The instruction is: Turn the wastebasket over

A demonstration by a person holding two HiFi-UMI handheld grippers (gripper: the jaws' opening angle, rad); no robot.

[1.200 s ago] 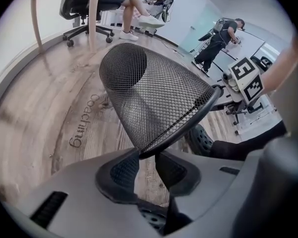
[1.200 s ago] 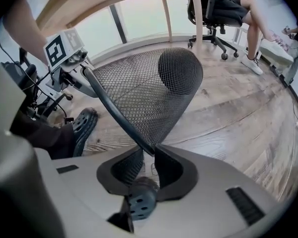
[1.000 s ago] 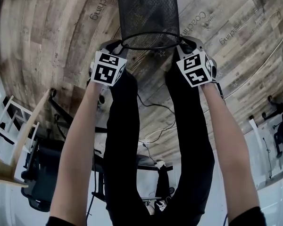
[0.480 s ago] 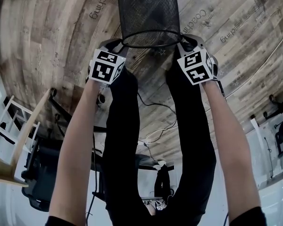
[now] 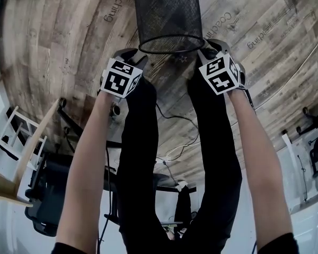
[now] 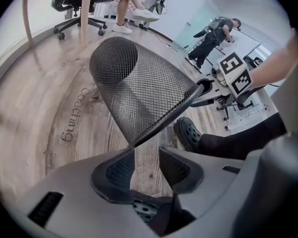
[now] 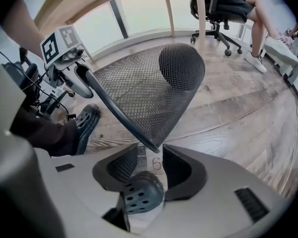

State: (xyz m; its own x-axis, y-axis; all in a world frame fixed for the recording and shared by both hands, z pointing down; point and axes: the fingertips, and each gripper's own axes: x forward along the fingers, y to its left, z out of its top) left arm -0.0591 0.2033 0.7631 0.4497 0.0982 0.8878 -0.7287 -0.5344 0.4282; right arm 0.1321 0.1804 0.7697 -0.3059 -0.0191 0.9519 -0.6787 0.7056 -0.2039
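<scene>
The left gripper [image 6: 146, 152] and right gripper [image 7: 150, 151] have just been opening their jaws. Each now stands partly open, with the rim of the black wire-mesh wastebasket [image 5: 167, 9] right at its jaw tips and bare floor showing between pads that pinch nothing. The wastebasket lies between the grippers, one at each side of its round rim, its mouth toward the person's legs and its closed base pointing away.

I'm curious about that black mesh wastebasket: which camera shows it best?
The right gripper view: the wastebasket shows whole, tipped, from rim to closed bottom. The left gripper view shows nearly as much, from the other side. The head view cuts off its far end at the picture's top edge.
</scene>
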